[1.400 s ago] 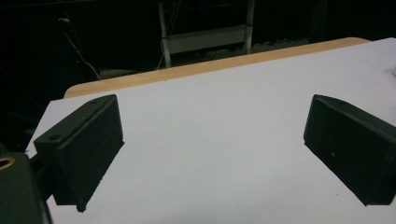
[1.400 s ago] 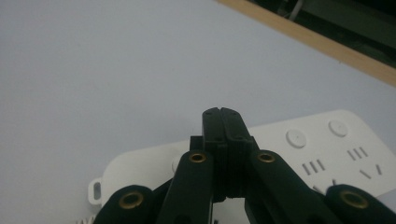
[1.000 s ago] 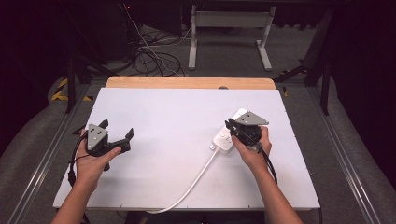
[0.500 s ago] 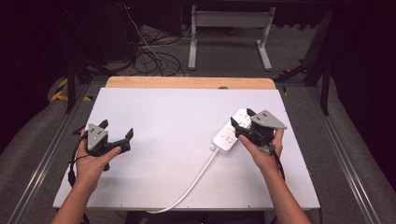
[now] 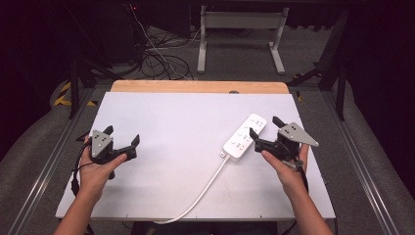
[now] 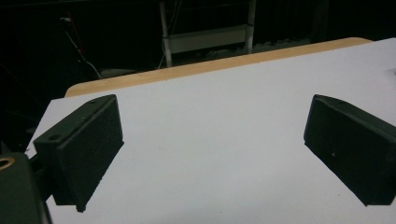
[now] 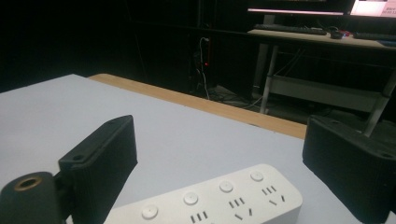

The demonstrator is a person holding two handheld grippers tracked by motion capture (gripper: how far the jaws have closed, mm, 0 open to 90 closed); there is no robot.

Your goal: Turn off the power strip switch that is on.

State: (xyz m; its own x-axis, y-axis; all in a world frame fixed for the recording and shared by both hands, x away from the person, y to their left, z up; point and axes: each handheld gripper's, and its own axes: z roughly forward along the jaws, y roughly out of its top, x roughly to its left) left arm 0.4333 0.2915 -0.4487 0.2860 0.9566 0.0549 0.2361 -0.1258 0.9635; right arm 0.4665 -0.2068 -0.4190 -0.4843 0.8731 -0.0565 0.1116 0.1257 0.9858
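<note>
A white power strip (image 5: 244, 136) lies at an angle on the right half of the white tabletop (image 5: 186, 127), and its white cable (image 5: 203, 188) runs toward the front edge. My right gripper (image 5: 264, 126) is open just to the right of the strip, its left jaw close to the strip's far end. In the right gripper view the power strip (image 7: 219, 196), with its buttons and sockets up, lies low between the two spread jaws of the right gripper (image 7: 224, 158), untouched. At the left of the table my left gripper (image 5: 122, 134) is open over bare tabletop, as the left gripper (image 6: 215, 154) view also shows.
A wooden strip (image 5: 195, 86) edges the table's far side. Behind it are a metal stand (image 5: 240, 29) and loose cables (image 5: 161, 58) on the dark floor. Metal rails run along both sides of the table.
My right gripper has drawn back to the right, off the power strip, which now shows in full and has stayed in place. The left gripper has not moved.
</note>
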